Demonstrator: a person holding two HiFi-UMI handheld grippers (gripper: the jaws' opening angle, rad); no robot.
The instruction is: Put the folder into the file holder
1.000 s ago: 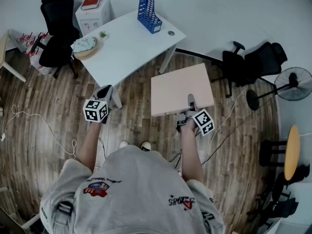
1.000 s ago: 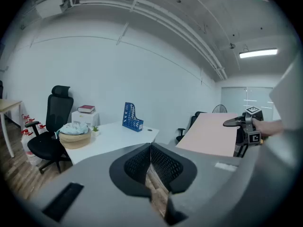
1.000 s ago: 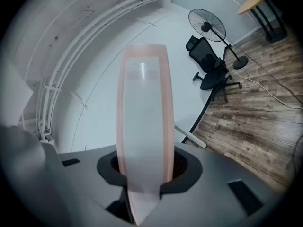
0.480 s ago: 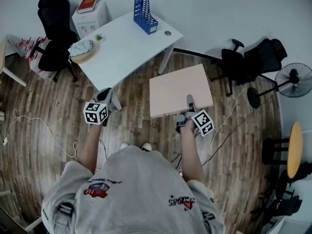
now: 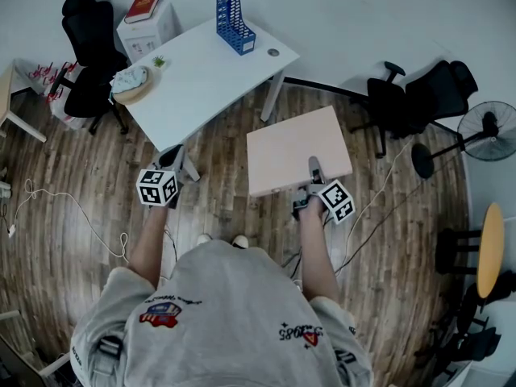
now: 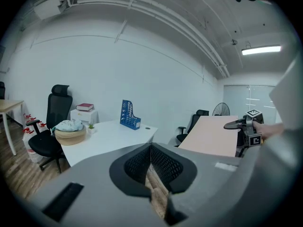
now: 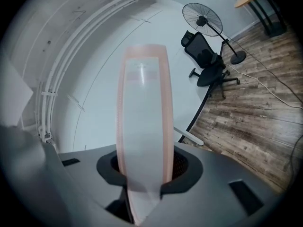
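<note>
A pale pink folder (image 5: 298,150) hangs flat in the air over the wooden floor, and my right gripper (image 5: 314,170) is shut on its near edge. In the right gripper view the folder's spine (image 7: 143,112) stands upright between the pads of my right gripper (image 7: 144,174). The blue file holder (image 5: 234,21) stands at the far end of the white table (image 5: 201,79), well away from the folder. My left gripper (image 5: 172,156) is shut and holds nothing, near the table's front corner. Its own view shows the left gripper (image 6: 150,148), the file holder (image 6: 129,114) and the folder (image 6: 213,135).
A basket with a cloth (image 5: 131,83) and a small plant (image 5: 158,60) sit on the table's left end. A red book (image 5: 142,7) lies on a white cabinet. Black chairs (image 5: 90,51) (image 5: 411,103), a fan (image 5: 486,131) and floor cables (image 5: 72,208) surround me.
The table and file holder have slid slightly left and up in the head view. Both grippers and the folder keep the same pose.
</note>
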